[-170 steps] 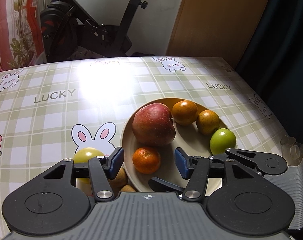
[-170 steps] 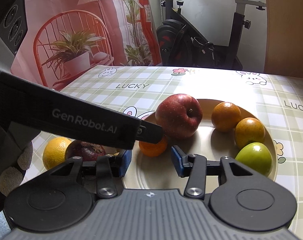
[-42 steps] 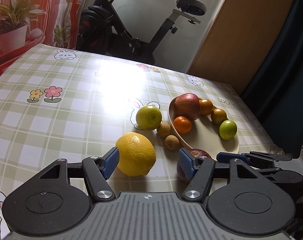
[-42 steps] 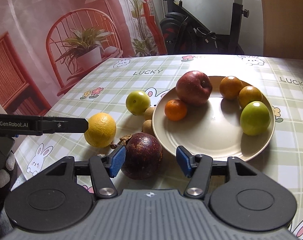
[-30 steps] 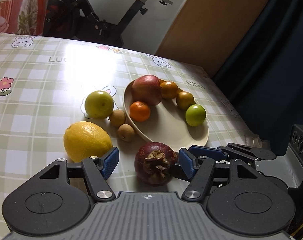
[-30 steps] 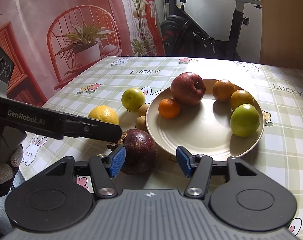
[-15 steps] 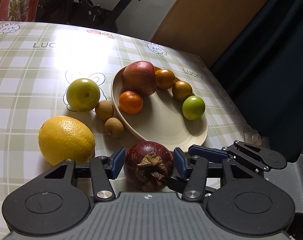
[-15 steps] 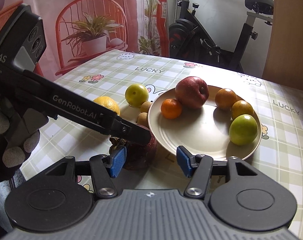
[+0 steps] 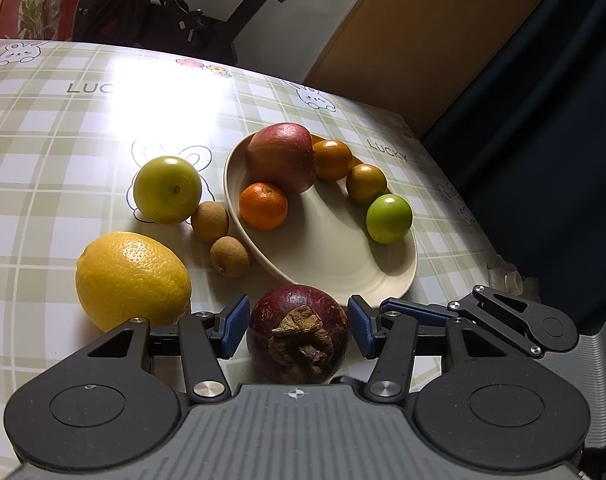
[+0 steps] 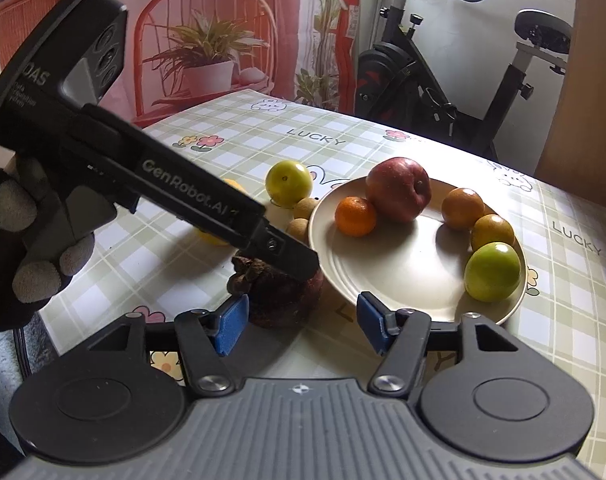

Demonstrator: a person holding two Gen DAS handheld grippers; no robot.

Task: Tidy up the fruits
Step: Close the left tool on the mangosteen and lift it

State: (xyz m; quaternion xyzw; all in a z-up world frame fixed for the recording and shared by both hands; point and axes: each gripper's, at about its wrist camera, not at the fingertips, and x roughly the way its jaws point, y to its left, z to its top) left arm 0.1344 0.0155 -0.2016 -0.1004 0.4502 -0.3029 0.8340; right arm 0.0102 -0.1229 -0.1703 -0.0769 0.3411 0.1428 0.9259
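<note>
1. The left gripper (image 9: 298,326) is around the mangosteen (image 9: 299,334). Its two blue pads (image 9: 234,326) stand on each side of the fruit and very close to it, but I cannot tell if they already press it, so the grip is not sure.
2. The mangosteen sits on the tablecloth (image 9: 43,160), just beside the near rim of the plate (image 9: 335,248), with its dry brown calyx turned toward the left camera.
3. The right gripper (image 10: 301,326) is wide open and holds nothing. It hovers near the plate (image 10: 403,272), just beside the mangosteen (image 10: 281,298).
4. In the right view, a gloved hand (image 10: 19,240) holds the left gripper, whose finger crosses over the mangosteen.
5. On the plate lie a red apple (image 9: 281,158), a mandarin (image 9: 263,206), two more orange fruits (image 9: 332,160) and a small green fruit (image 9: 389,218).
6. On the cloth to the left of the plate lie a lemon (image 9: 133,280), a yellow-green fruit (image 9: 167,189) and two small brown fruits (image 9: 209,221), which are touching or nearly touching the plate.
</note>
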